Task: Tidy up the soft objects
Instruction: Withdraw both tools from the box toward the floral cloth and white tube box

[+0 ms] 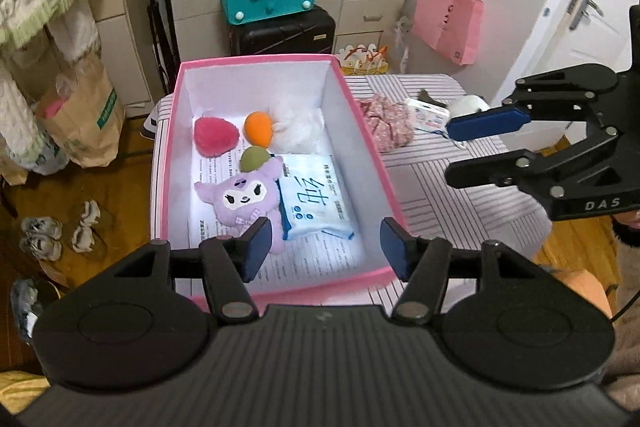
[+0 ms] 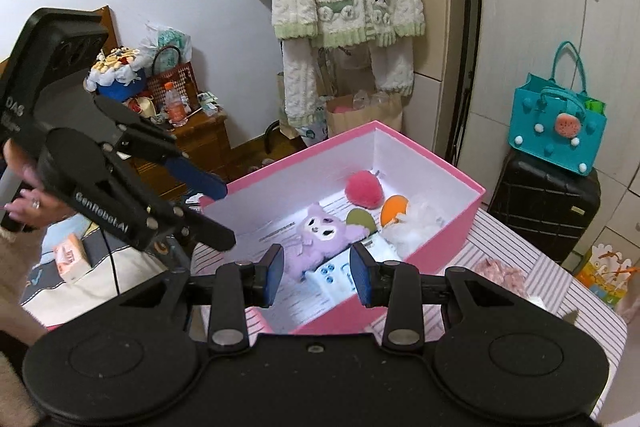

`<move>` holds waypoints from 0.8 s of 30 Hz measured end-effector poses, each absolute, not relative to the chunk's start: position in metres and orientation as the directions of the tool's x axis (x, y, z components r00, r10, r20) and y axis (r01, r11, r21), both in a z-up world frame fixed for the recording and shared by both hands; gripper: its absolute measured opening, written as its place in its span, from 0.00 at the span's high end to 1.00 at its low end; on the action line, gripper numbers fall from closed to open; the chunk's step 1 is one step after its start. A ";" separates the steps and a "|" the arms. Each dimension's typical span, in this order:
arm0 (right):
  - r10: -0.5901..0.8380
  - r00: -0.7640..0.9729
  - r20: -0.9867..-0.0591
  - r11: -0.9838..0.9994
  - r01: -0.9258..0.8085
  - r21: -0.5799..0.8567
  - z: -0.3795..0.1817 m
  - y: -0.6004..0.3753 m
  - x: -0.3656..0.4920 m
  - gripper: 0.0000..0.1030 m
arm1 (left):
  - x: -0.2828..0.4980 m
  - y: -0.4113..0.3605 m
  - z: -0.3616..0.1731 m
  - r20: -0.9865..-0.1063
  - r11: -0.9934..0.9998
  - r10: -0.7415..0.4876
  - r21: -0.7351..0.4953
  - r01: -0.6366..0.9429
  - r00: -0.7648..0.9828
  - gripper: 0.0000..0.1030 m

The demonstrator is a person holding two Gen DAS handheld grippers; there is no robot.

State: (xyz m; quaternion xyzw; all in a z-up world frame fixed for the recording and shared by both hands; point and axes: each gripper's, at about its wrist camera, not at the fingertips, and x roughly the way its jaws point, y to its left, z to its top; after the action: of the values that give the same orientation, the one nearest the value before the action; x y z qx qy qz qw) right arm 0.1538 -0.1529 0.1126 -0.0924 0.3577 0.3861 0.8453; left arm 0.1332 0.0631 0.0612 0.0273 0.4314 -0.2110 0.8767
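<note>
While both tools hang above it with nothing between their pads, the pink box (image 1: 362, 115) sits on the striped counter (image 1: 460, 195) holding a purple plush (image 1: 244, 197), a tissue pack (image 1: 316, 201), a red pom-pom (image 1: 215, 135), an orange sponge (image 1: 258, 127), a green sponge (image 1: 254, 159) and white fluff (image 1: 298, 133). The left tool (image 1: 324, 247) is released, jaws apart; the right tool (image 2: 317, 277) is also parted and empty. A pink scrunchie (image 1: 388, 123) lies on the counter just beside the box.

You are holding your left gripper (image 1: 324, 247) tilted downward, its jaws standing apart with nothing between them. You are keeping your right gripper (image 2: 316, 277) angled down too, jaws parted and empty, your hand (image 2: 28, 203) gripping the left handle.
</note>
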 end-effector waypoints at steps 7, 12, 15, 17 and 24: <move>0.560 0.461 -0.688 0.703 -0.704 0.101 0.125 -0.166 0.125 0.59 | 0.107 0.046 0.076 -0.783 0.896 -0.339 -0.100 0.432 0.522 0.39; 0.561 0.464 -0.686 0.709 -0.697 0.109 0.128 -0.182 0.108 0.59 | 0.089 0.028 0.082 -0.784 0.880 -0.338 -0.066 0.471 0.521 0.37; 0.554 0.468 -0.688 0.719 -0.686 0.113 0.126 -0.193 0.098 0.59 | 0.083 0.018 0.080 -0.790 0.867 -0.339 -0.052 0.495 0.510 0.37; 0.546 0.470 -0.694 0.727 -0.677 0.114 0.123 -0.201 0.092 0.59 | 0.079 0.012 0.077 -0.796 0.857 -0.338 -0.041 0.514 0.501 0.37; 0.535 0.472 -0.701 0.758 -0.635 0.150 0.101 -0.230 0.078 0.58 | 0.078 -0.008 0.058 -0.813 0.842 -0.323 -0.013 0.539 0.485 0.37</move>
State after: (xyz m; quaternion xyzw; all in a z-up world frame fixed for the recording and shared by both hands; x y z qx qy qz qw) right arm 0.0784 -0.2301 0.1011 -0.0656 0.3833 0.3419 0.8555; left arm 0.0778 -0.0085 0.0579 0.1227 0.4403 -0.2528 0.8528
